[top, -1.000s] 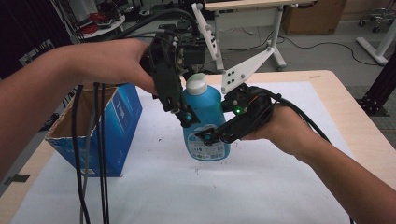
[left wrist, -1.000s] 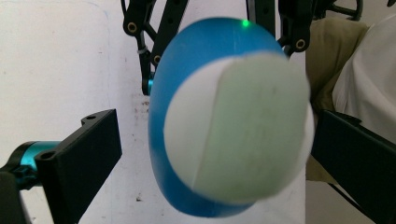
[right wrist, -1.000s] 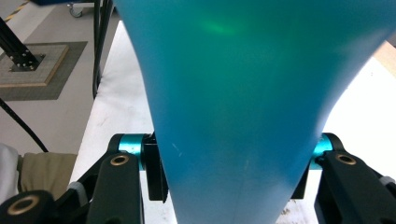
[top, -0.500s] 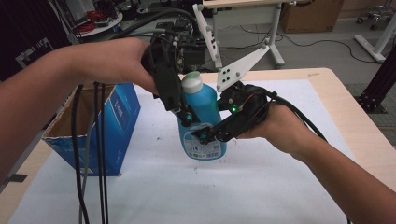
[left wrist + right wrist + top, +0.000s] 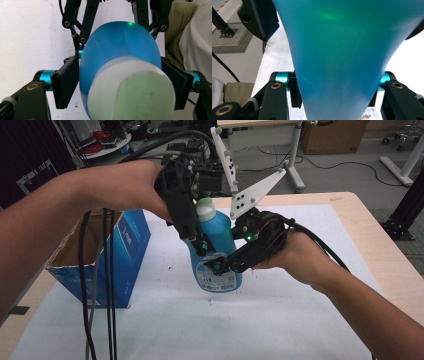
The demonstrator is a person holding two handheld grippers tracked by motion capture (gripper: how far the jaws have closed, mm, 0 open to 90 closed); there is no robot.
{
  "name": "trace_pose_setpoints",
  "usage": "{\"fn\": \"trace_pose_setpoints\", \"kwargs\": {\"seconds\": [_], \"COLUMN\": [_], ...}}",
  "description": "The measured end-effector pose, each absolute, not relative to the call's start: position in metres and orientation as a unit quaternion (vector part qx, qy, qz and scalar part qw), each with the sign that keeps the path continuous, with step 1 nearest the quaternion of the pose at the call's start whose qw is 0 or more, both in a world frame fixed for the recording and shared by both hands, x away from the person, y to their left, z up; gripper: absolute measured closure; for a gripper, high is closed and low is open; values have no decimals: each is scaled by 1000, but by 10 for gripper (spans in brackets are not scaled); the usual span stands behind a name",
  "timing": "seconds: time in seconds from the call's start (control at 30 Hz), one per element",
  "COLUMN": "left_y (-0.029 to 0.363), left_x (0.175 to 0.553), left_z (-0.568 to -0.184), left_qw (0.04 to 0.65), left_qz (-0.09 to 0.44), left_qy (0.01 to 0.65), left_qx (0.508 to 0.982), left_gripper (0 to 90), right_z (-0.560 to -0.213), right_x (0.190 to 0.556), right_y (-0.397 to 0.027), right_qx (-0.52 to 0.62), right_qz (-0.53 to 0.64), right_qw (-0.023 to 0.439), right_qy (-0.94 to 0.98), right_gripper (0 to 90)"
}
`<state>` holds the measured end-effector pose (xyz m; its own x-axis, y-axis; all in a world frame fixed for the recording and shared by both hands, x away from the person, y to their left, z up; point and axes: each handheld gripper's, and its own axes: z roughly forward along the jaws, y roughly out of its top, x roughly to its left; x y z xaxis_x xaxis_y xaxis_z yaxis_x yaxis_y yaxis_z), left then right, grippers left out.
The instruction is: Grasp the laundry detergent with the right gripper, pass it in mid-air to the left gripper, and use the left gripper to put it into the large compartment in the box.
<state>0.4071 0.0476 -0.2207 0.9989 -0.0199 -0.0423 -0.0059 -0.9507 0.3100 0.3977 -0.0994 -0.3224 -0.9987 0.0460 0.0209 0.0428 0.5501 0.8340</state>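
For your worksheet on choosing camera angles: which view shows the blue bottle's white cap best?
The left gripper view: the white cap is close, in front, looking down the blue bottle. The high view shows the cap small, beside the left gripper. The right gripper view shows the bottle's body, not the cap.

1. the high view was dim and evenly lit, with soft shadows under the forearms on the white sheet [image 5: 280, 320].
2. the bottle [image 5: 120, 50] sat blurred, too close to both gripper views.
3. a green glint marked its blue side.
4. the backgrounds were overexposed.
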Motion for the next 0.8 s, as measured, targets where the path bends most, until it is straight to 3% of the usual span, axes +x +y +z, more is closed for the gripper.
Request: {"fn": "trace_pose_setpoints", "kwargs": {"seconds": [0.03,0.4,0.8], "left_y": [48,47,44], "left_x": [407,407,401], "left_z": [-220,-221,-215], "left_qw": [160,158,152], "left_qz": [-23,-23,-21], "left_qy": [-9,-21,-25], "left_qx": [987,987,988], "left_gripper": [276,375,380], "right_z": [-322,-323,-321], "right_x": [398,397,394], "right_y": [-99,-99,-99], "right_qx": [25,27,16], "right_qz": [474,471,477], "right_qw": [1,-2,-5], "right_qy": [880,882,879], "right_gripper": [464,464,458]}}
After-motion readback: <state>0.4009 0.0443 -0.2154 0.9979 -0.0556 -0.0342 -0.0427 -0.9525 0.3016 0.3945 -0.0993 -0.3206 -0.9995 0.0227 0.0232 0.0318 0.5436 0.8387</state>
